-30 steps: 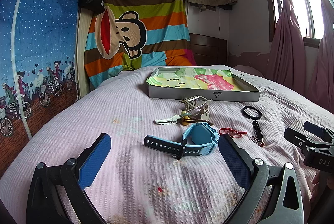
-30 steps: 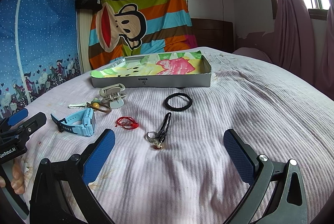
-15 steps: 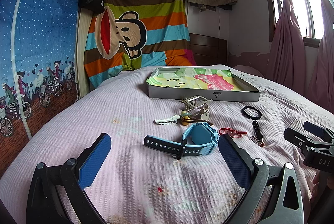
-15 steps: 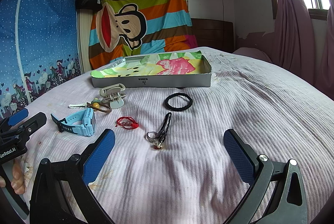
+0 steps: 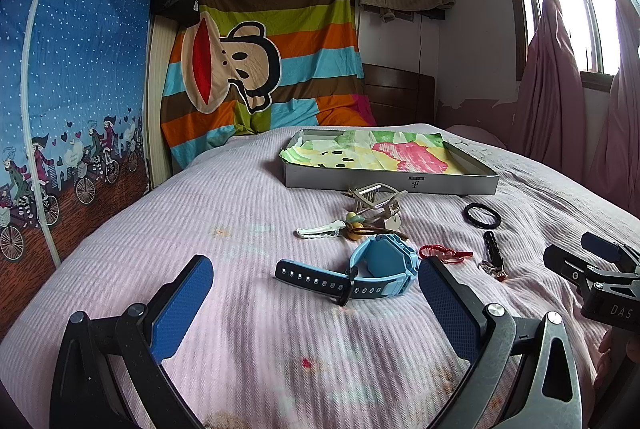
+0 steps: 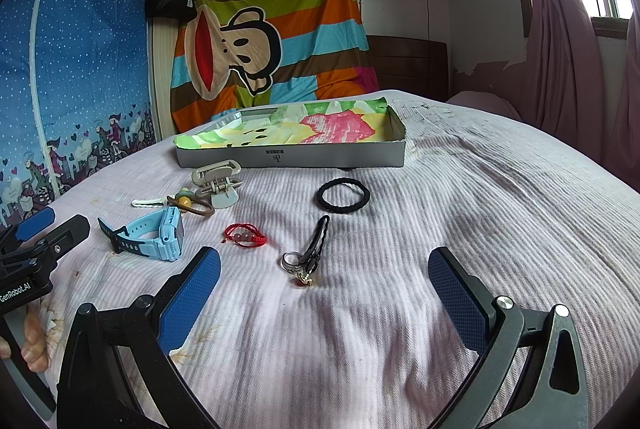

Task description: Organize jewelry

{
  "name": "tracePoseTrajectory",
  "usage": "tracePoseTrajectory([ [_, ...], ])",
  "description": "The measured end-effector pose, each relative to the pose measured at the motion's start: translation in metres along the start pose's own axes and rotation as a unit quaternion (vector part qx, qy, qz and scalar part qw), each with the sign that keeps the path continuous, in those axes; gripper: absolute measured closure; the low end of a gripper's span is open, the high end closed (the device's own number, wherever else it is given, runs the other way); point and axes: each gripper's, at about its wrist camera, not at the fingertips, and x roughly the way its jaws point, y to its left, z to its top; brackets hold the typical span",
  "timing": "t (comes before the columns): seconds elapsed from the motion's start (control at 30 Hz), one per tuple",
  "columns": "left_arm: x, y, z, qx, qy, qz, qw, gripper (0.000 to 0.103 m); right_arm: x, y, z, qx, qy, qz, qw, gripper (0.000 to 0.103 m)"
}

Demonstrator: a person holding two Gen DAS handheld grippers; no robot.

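Nothing moved, one watch (image 5: 376,269), two claws parted

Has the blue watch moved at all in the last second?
No. In the left wrist view the blue watch lies in the same spot relative to the gray tray and the red bracelet, with no shift either way.

The bed (image 6: 460,189) carries, ahead of the tongs: grey tray (image 6: 320,160), hair clip (image 6: 218,181), blue watch (image 6: 154,235), red bracelet (image 6: 245,235), black hair tie (image 6: 343,192), ring (image 6: 290,261).
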Motion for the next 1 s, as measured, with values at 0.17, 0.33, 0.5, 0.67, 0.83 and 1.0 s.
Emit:
tracePoseTrajectory([
  [0.17, 0.000, 0.000, 0.000, 0.000, 0.000, 0.000, 1.0000, 0.000, 0.000, 0.000, 0.000, 0.000, 0.000, 0.000, 1.000, 0.001],
  [0.33, -0.001, 0.000, 0.000, -0.002, -0.001, -0.002, 1.0000, 0.000, 0.001, 0.000, 0.000, 0.000, 0.000, 0.000, 1.000, 0.001],
  [0.5, -0.003, -0.002, 0.002, -0.005, -0.002, -0.010, 0.9999, 0.000, -0.004, 0.003, 0.001, -0.003, -0.004, 0.001, 1.000, 0.001],
  [0.67, 0.000, -0.006, 0.007, -0.008, 0.005, -0.021, 0.9997, 0.000, -0.006, 0.005, 0.004, -0.009, -0.013, 0.003, 1.000, 0.001],
  [0.83, 0.011, -0.006, 0.014, -0.012, 0.022, -0.042, 0.9988, 0.000, -0.005, 0.007, 0.009, -0.018, -0.021, 0.008, 1.000, 0.001],
  [1.0, 0.027, -0.005, 0.019, -0.027, 0.055, -0.071, 0.9956, 0.000, 0.000, 0.008, 0.016, -0.025, -0.023, 0.019, 0.999, 0.001],
])
